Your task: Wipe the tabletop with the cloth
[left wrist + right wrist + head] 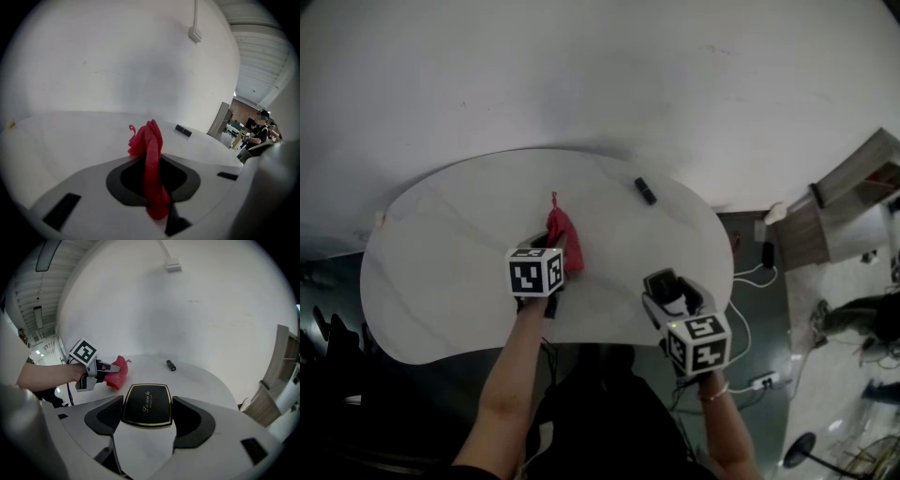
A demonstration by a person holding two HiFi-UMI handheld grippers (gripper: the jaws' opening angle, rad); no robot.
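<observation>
A red cloth (565, 239) hangs bunched over the middle of the white tabletop (441, 244). My left gripper (551, 247) is shut on it. In the left gripper view the cloth (150, 154) runs up between the jaws of the left gripper (154, 187) and flops past their tips. My right gripper (672, 286) hovers at the table's near right edge, shut on a flat black case (146, 405) with gold trim and script. From the right gripper view the left gripper (105, 367) and the cloth (119, 373) show at left, above the table.
A small black object (646, 190) lies at the far right of the table, near the white wall. Right of the table stand a wooden cabinet (848, 187) and floor cables with a power strip (764, 380). A person (260, 131) is far off.
</observation>
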